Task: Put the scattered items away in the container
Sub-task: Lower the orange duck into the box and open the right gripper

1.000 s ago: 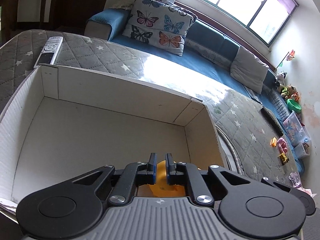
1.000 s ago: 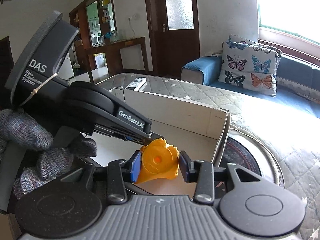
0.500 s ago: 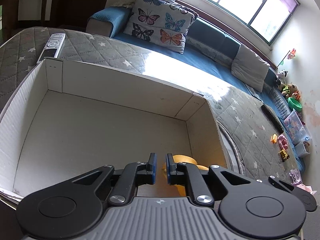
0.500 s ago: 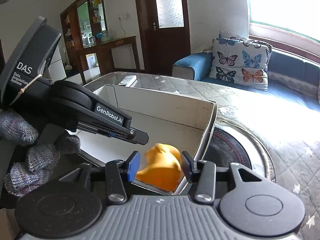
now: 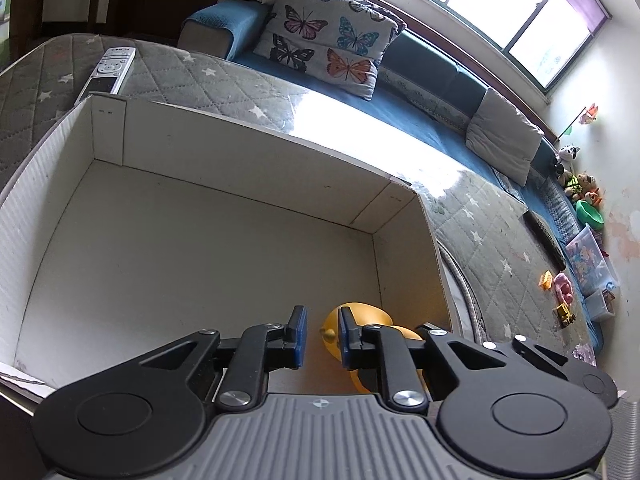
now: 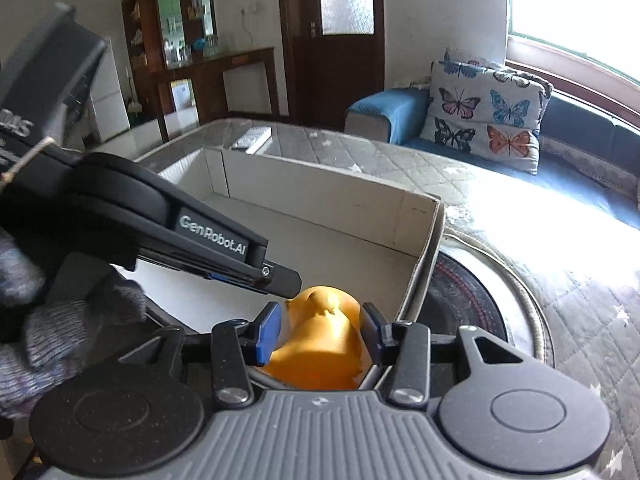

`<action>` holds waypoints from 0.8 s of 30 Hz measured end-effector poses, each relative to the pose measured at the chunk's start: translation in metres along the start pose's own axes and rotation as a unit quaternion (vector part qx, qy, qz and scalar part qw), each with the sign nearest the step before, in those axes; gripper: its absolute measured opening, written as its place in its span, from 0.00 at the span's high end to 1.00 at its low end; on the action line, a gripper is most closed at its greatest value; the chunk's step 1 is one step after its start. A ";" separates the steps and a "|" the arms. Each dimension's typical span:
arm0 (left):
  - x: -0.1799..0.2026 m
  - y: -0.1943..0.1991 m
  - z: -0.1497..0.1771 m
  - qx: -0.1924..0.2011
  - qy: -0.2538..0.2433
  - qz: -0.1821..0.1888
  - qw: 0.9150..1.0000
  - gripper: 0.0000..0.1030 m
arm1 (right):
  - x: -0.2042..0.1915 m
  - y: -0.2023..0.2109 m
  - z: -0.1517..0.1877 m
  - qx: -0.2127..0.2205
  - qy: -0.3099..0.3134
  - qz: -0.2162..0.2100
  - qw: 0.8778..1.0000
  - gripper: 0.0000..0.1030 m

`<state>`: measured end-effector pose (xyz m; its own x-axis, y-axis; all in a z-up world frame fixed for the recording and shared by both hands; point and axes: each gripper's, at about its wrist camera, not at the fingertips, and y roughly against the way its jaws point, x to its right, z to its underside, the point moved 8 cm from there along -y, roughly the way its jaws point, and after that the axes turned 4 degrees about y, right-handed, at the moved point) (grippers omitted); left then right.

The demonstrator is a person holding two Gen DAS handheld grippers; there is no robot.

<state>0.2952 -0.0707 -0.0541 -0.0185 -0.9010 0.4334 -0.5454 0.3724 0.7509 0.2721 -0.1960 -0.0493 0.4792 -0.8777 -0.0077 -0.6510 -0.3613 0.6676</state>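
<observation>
The orange moulded-plastic toy point(image 6: 320, 344) sits between the blue pads of the right gripper point(image 6: 320, 334), low over the near right corner of the open white cardboard box point(image 5: 256, 168), at about 5 o'clock of the box's floor. The right jaws are closing on it; the right pad looks to be against the toy, while a sliver of gap shows at the left pad, so I cannot tell whether the hold is firm. The left gripper point(image 5: 319, 338) is opening, its pads apart with nothing pinched; the toy lies behind its right finger, not between the 2.

Risks, as I judge them:
1. The toy is rounded and smooth-looking. A pinch that lands off-centre could squirt it forward or sideways.
2. It is close to the box's right wall. A slip toward 3 o'clock could send it over the rim onto the round dark mat point(image 6: 460, 304) beside the box.
3. The 2 grippers are crowded into 1 corner; the left one's black finger crosses just above the toy in the right wrist view, so a small move could knock it.

The box rests on a grey quilted cover with white stars point(image 5: 224, 84). A silver remote control point(image 5: 110, 68) lies at 11 o'clock beyond the box. Further off stand a blue sofa point(image 5: 432, 80) with a butterfly-print cushion point(image 5: 328, 36), bright windows, a dark wooden door and shelving. Small toys point(image 5: 560, 292) are scattered at 3 o'clock.
</observation>
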 end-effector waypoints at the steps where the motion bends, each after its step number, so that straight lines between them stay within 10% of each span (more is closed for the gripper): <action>1: -0.001 0.000 0.000 0.001 0.002 0.000 1.000 0.82 | -0.001 -0.002 0.000 -0.002 0.003 0.001 1.000 0.64; 14: -0.011 0.002 0.000 0.002 0.020 -0.004 1.000 0.81 | -0.014 0.003 -0.008 0.038 0.020 0.013 0.999 0.90; 24: 0.001 0.002 -0.006 -0.002 0.023 0.018 1.000 0.78 | -0.013 0.022 -0.006 0.020 0.036 0.005 0.999 0.59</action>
<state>0.2988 -0.0699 -0.0492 0.0011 -0.8754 0.4834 -0.5420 0.4057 0.7360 0.2552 -0.1910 -0.0295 0.5125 -0.8569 0.0545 -0.6792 -0.3657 0.6364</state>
